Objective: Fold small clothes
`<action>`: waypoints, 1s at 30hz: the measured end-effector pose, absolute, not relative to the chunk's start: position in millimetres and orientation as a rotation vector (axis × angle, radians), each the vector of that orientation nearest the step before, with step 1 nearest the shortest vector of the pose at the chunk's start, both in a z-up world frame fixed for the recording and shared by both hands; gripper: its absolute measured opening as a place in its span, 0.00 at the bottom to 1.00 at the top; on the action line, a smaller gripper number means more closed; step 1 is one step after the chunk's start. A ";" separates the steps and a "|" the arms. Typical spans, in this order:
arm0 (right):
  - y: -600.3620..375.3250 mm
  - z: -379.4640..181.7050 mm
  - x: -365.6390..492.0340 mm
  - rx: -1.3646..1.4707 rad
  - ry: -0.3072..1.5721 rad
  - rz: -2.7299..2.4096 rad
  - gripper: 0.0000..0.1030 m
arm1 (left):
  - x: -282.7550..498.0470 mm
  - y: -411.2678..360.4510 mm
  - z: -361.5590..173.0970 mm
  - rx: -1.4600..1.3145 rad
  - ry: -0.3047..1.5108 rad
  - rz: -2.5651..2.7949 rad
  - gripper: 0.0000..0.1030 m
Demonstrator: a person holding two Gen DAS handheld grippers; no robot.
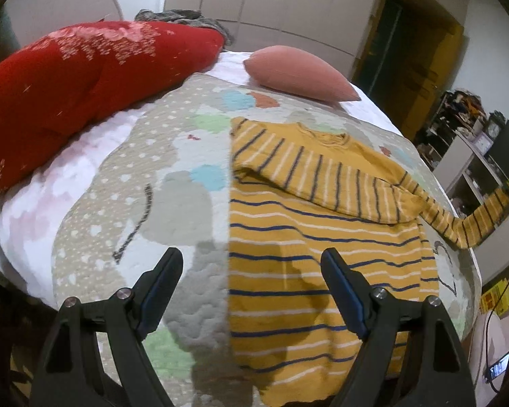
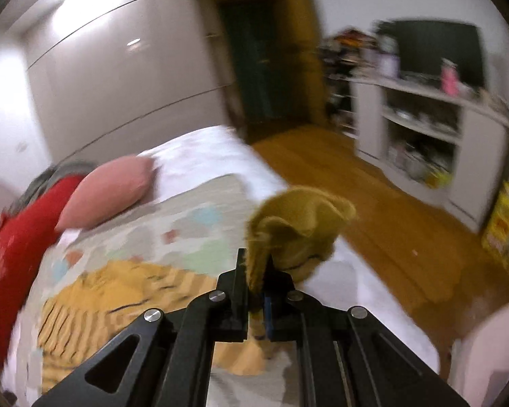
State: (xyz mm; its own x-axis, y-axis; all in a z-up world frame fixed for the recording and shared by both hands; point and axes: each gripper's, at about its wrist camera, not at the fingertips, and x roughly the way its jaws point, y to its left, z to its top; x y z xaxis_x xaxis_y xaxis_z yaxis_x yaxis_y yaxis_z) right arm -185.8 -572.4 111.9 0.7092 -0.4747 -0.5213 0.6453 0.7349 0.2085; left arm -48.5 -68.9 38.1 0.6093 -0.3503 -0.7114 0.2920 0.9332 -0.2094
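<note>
yellow striped sweater (image 1: 308, 271) lies flat on the quilt (image 1: 173, 210), near the bed's right edge | right gripper (image 2: 257, 279) pinches its sleeve cuff (image 2: 298, 224), lifted up | left gripper (image 1: 251, 281) wide apart, empty, above the sweater's hem | pink pillow (image 1: 298, 73) at far edge

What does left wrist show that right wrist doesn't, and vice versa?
Left wrist only: the open left gripper hovering over the striped yellow sweater, whose body lies flat with one sleeve folded across the chest and the other sleeve pulled off to the right.
Right wrist only: the right gripper shut on that sleeve's cuff, plus the wooden floor and white shelf unit.
Both: sweater, patterned quilt, pink pillow, red cushion.
</note>
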 end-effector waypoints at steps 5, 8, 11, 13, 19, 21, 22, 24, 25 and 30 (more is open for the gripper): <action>-492.2 118.7 -95.9 0.300 0.532 -0.440 0.07 | -47.2 -42.6 30.7 -0.105 0.830 -0.335 0.80; -440.0 113.7 -45.0 0.229 0.576 -0.345 0.07 | -44.8 -23.4 25.7 -0.128 0.824 -0.308 0.80; -390.5 104.5 -1.3 0.167 0.624 -0.260 0.07 | -43.9 -4.6 19.7 -0.149 0.820 -0.280 0.80; -362.4 96.9 22.2 0.134 0.656 -0.212 0.07 | -41.7 7.5 14.8 -0.161 0.822 -0.261 0.80; -293.5 65.8 81.3 0.060 0.745 -0.094 0.07 | -38.2 40.8 2.9 -0.217 0.839 -0.196 0.80; -279.1 56.1 94.2 0.059 0.769 -0.057 0.07 | -40.8 48.7 1.5 -0.223 0.833 -0.180 0.80; -271.8 51.1 99.4 0.057 0.783 -0.039 0.07 | -41.8 51.6 0.6 -0.222 0.831 -0.174 0.80; -256.2 39.7 113.2 0.046 0.811 -0.017 0.07 | -42.8 56.7 -2.1 -0.224 0.830 -0.165 0.80; -249.8 33.9 119.0 0.038 0.824 -0.009 0.07 | -42.3 58.8 -3.5 -0.228 0.833 -0.164 0.80; -228.6 5.9 141.5 0.035 0.889 0.017 0.07 | -41.7 64.0 -9.9 -0.243 0.846 -0.167 0.80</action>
